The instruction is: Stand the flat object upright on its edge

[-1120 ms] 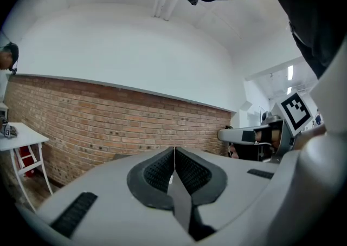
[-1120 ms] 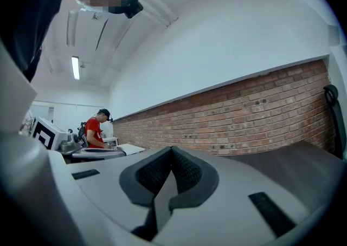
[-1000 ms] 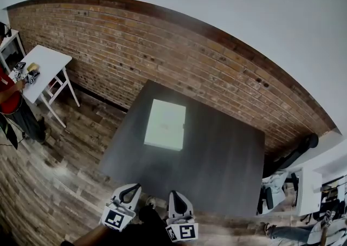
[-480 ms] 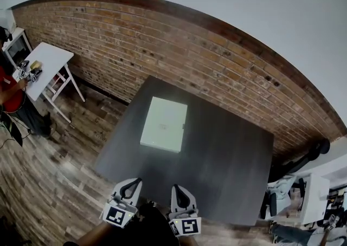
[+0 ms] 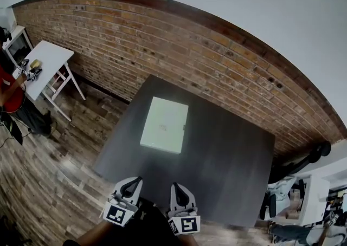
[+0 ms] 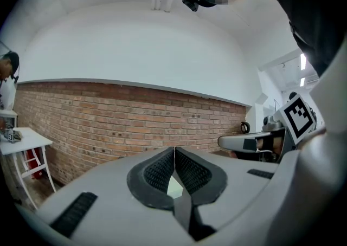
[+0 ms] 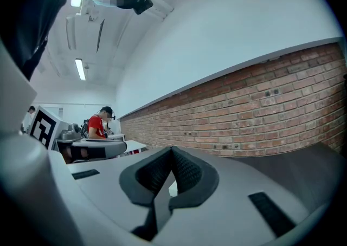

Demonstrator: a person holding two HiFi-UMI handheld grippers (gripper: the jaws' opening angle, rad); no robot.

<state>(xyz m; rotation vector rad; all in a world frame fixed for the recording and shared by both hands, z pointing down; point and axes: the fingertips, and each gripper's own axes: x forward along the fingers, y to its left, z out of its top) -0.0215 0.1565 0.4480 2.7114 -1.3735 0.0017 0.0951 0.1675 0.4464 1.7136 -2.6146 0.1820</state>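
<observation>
Nothing's really moved in the last second, just my head cam drifting a hair, so the dark table [image 5: 227,169] sits slightly differently in frame. Both tools are where they were: left gripper [image 5: 132,182] and right gripper [image 5: 177,187] side by side at the table's near edge, each with jaws clamped together on nothing. The white flat box [image 5: 164,125] lies on its big face toward the table's far left, well apart from both, with the brick wall [image 5: 162,50] behind.
</observation>
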